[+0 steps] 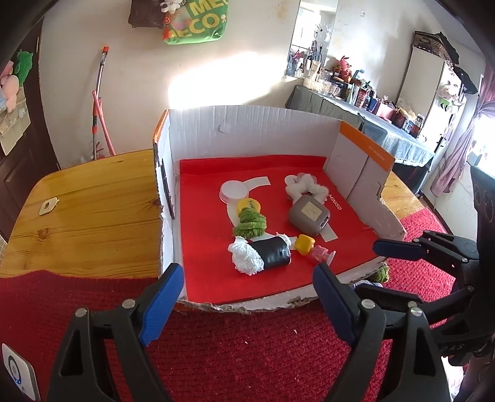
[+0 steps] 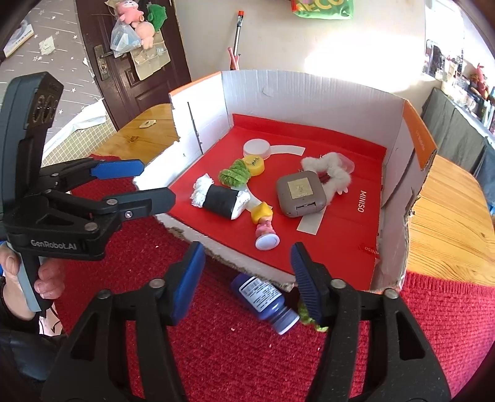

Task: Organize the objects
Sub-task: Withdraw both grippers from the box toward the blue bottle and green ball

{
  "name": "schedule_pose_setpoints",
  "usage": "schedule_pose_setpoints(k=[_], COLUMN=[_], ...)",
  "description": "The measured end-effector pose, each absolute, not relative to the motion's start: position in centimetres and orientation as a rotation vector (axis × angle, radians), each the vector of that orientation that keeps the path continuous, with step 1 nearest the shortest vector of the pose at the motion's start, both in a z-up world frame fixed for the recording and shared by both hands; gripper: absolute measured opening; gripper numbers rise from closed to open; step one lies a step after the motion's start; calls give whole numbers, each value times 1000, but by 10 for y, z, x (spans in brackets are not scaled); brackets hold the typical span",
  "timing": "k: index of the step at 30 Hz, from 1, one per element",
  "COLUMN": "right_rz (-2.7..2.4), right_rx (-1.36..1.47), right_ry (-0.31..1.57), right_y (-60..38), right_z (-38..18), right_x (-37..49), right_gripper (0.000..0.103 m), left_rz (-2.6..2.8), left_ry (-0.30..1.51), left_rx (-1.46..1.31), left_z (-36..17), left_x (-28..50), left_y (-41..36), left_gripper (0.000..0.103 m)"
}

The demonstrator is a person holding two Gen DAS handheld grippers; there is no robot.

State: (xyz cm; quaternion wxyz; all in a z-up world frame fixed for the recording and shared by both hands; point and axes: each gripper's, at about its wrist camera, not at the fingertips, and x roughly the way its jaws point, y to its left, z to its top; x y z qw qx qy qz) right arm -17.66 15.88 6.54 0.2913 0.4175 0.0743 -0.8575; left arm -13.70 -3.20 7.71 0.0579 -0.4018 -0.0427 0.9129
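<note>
Both held clear with nothing gripped, the left hand-held gripper (image 1: 244, 297) and right hand-held gripper (image 2: 247, 275) hover, jaws apart, before the box (image 2: 309, 89), while the blue bottle (image 2: 266, 301) lies on the red cloth (image 2: 216, 349) just outside its torn edge, probably light, smooth and best pinched across its labelled middle.

Left tool (image 1: 244, 300) open, cardboard tray (image 1: 247, 130), toys inside

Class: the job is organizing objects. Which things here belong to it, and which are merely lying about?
Belong to the job:
cardboard box
blue bottle
figurine
grey case
black-and-white roll
green scrunchie

Lying about:
broom
green bag
plush toys on the door
</note>
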Motion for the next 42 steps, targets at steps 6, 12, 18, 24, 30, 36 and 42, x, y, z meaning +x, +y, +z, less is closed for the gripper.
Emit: schedule_pose_setpoints(k=[6,12,18,24,30,36,42], right_rz=[-2307,-2323,-2331,-2343,-2362,-2401,-2432], right_rx=[1067,1041,1030,1039,1060,1073,1108], right_ry=[214,224,202,172,150,143,128], right_y=[161,167,177,190,203,218,232], right_z=[74,78,78,74,69,65,58], right_x=[-160,-143,-131,-122,-118,-117,-126], right_gripper=[69,72,77,77,77,76,59], left_rz=[2787,2784,2774,2767,2745,2702,2653], left_ry=[-123,-125,-121,-87,-54,-32,18], left_rx=[-1192,-1187,-1181,-1176,-1175,-1192,-1215], left_z=[79,78,76,71,66,58,50], left_x=[-129,-123,-116,-107,-105,-106,-109], left_y=[-31,-29,-23,-12,4,22,43], left_gripper=[93,99,103,103,103,102,89])
